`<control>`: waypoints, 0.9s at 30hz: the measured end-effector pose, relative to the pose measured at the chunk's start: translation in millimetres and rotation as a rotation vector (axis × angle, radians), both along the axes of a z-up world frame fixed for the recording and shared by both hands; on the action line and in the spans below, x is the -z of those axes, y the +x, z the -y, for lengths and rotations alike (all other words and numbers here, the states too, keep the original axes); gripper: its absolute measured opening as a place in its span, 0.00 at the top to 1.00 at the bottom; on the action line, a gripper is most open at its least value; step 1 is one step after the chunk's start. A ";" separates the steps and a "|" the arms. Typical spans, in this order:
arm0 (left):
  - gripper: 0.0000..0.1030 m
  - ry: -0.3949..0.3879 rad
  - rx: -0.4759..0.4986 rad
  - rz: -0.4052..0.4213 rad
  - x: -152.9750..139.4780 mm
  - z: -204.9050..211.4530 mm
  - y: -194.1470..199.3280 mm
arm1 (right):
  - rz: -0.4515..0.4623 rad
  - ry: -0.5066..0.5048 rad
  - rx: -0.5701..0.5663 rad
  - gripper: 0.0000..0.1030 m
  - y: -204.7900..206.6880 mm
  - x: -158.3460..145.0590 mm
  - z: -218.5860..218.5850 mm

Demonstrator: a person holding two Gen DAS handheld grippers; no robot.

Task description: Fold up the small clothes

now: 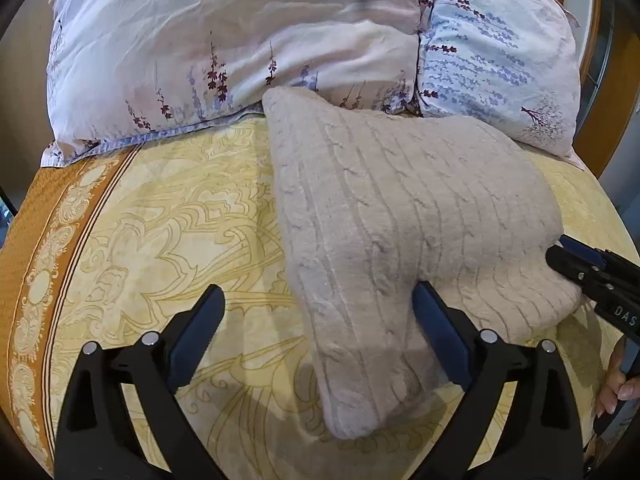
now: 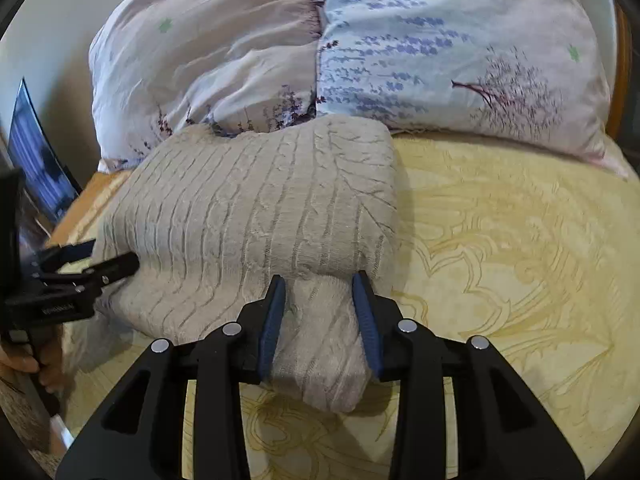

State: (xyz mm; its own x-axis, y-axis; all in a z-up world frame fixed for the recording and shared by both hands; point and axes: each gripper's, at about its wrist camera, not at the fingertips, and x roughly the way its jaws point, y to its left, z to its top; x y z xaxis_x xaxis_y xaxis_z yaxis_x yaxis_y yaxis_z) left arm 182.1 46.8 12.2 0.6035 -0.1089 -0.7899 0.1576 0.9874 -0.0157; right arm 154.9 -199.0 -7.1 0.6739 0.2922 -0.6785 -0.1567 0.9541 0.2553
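A beige cable-knit garment (image 1: 400, 216) lies folded on the yellow patterned bedspread (image 1: 160, 240). In the left wrist view my left gripper (image 1: 318, 300) stands wide open over the garment's near left part. Its right finger rests against the knit and its left finger hangs over bare bedspread. My right gripper (image 1: 560, 256) comes in at the garment's right edge. In the right wrist view the right gripper (image 2: 319, 284) is partly open, with a narrow bundle of the knit (image 2: 320, 340) lying loosely between its blue pads. The left gripper (image 2: 104, 258) shows at the far left, open.
Two floral pillows (image 1: 240, 40) (image 2: 440, 40) lie against the garment's far edge. An orange border (image 1: 40, 260) marks the bedspread's left side. A dark screen (image 2: 36, 160) stands off the bed's left side. A person's hands (image 1: 616, 388) (image 2: 24, 360) hold the gripper handles.
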 end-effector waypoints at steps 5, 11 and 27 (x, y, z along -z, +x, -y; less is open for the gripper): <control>0.04 -0.052 0.001 0.009 -3.8 -9.0 -5.2 | 0.000 0.049 0.033 0.62 -6.5 -8.4 8.0; 0.02 -0.011 -0.007 0.104 -15.8 -21.1 -37.9 | 0.061 0.018 0.201 0.22 -30.4 -24.3 35.1; 0.02 0.037 -0.051 0.003 6.5 -8.9 -79.9 | 0.057 -0.126 0.153 0.01 -69.7 -14.5 -25.5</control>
State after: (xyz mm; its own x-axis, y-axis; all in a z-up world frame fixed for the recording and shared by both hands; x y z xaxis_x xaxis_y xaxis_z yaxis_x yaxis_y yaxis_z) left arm 102.3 55.6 5.6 0.6102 -0.0486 -0.7908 0.1072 0.9940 0.0216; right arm 85.2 -173.5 7.4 0.7421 0.0986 -0.6630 -0.0179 0.9917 0.1274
